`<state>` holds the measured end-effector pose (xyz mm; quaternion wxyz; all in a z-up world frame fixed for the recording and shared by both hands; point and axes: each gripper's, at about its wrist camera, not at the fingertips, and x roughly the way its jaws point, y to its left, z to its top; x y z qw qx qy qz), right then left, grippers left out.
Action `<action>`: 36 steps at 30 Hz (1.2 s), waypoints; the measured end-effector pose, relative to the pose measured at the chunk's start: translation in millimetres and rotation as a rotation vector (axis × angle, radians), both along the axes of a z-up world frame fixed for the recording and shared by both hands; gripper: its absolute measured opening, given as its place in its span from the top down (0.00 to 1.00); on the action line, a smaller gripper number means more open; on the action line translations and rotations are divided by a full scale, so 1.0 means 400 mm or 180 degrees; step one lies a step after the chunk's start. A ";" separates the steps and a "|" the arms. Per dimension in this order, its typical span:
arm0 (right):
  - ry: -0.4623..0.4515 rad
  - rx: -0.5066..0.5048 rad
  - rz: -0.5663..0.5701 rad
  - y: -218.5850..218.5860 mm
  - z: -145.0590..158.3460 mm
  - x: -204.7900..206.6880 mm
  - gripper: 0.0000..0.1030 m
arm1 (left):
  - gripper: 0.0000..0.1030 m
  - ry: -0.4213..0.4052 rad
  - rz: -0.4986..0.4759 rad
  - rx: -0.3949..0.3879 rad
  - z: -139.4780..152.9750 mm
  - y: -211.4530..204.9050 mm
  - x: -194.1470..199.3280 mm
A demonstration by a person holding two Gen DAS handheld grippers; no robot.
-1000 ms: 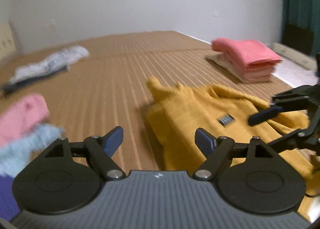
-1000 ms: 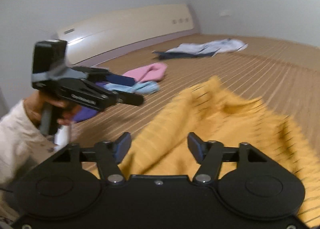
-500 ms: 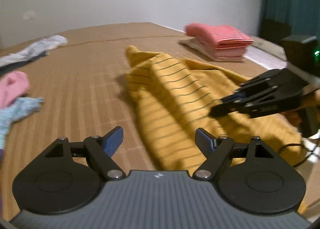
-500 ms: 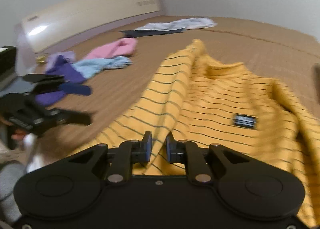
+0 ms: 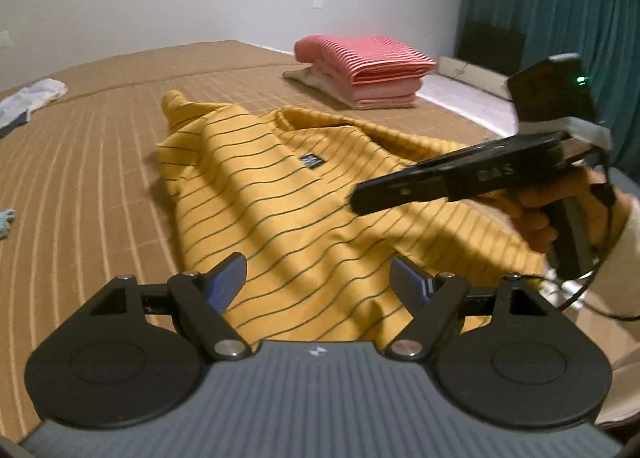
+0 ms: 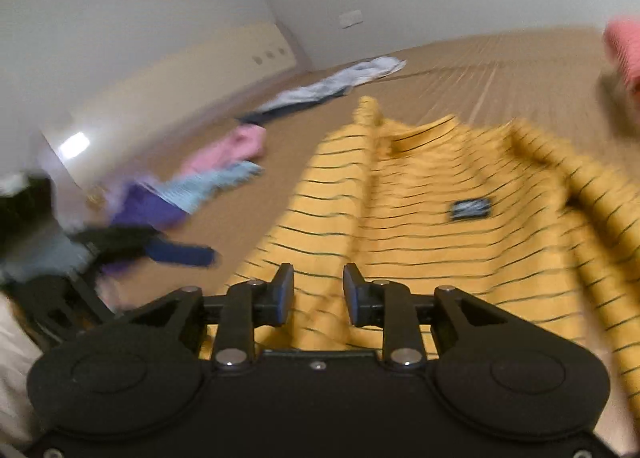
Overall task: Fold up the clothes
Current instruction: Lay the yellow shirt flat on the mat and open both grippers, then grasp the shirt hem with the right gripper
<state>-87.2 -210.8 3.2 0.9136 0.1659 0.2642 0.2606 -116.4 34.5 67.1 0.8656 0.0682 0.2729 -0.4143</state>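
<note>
**Ana:** Fingers first: the left gripper [image 5: 316,284] has its 2 blue pads spread wide, nothing between them, hovering over the near hem of the yellow striped shirt [image 5: 280,194].

**Ben:** And the right gripper [image 6: 318,294]?

**Ana:** Its fingers are drawn close with a narrow gap, and a ridge of yellow cloth rises into that gap. That view is smeared, so I think it is pinching the hem, but I cannot tell for sure.

**Ben:** Where does the shirt lie?

**Ana:** Spread on the brown striped bed cover [image 5: 100,162], front up, with the small dark label [image 5: 311,161] showing and 1 corner poking up at the far end. It is rumpled, not flat. A folded pink stack [image 5: 364,70] sits well apart behind it, and loose clothes [image 6: 224,174] lie off to the side.

**Ben:** How will it handle?

**Ana:** Light and limp, I'd judge; knit cloth that sags and drags rather than keeping shape. Gripped at 1 point only, it would bunch.

**Ben:** So where to hold?

**Ana:** At the hem corners or side seams, 1 per gripper, pulled taut so the creases smooth before any fold.
</note>
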 end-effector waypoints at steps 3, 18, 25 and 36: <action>0.0053 -0.0127 -0.0052 0.018 -0.001 0.020 0.72 | 0.20 0.0024 -0.0025 0.0015 -0.006 -0.016 -0.008; -0.0012 0.0011 0.0281 0.078 0.023 0.047 0.94 | 0.19 -0.0021 0.0024 0.0030 -0.001 -0.033 -0.025; -0.0114 0.0176 0.0571 0.130 0.051 0.068 0.94 | 0.16 -0.0053 0.0333 0.0007 0.006 -0.004 -0.015; -0.0211 -0.0009 0.0423 0.092 0.068 0.027 0.60 | 0.16 -0.0126 0.1442 0.0690 -0.045 0.037 0.083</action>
